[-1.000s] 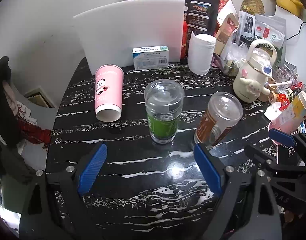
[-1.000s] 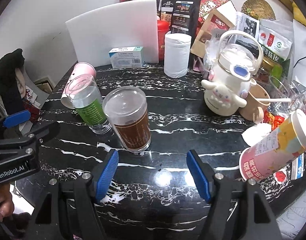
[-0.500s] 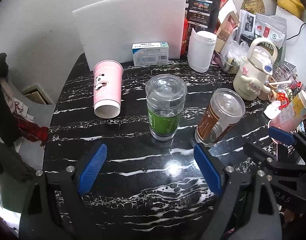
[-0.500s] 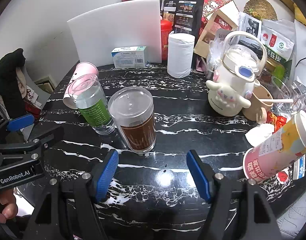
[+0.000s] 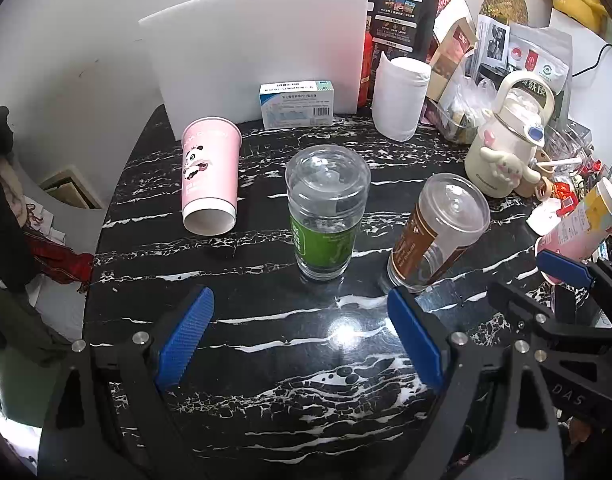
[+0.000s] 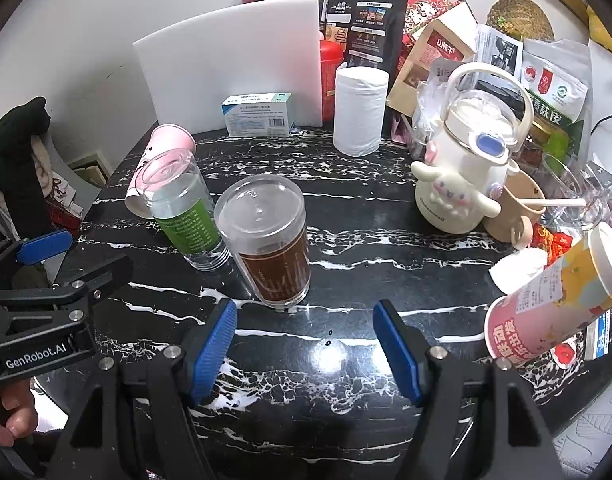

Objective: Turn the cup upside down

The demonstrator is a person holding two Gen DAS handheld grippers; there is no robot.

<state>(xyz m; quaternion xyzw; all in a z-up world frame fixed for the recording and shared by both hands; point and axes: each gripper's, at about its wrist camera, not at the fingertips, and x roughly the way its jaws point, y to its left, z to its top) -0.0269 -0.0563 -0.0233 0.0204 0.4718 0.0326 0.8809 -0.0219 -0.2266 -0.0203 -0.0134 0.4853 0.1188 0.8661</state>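
Note:
Three cups stand on the black marble table: a pink panda paper cup at the left, a clear cup with a green label in the middle, and a clear cup with a brown label at the right. All three also show in the right wrist view: pink, green, brown. My left gripper is open and empty, short of the green cup. My right gripper is open and empty, just short of the brown cup.
A white board, a medicine box and a paper roll stand at the back. A cream kettle, snack bags and a tilted pink-yellow cup crowd the right side. The table's edge drops off at the left.
Both grippers have drawn back and risen a little; the cups sit slightly farther away in both views. Nothing on the table has moved.

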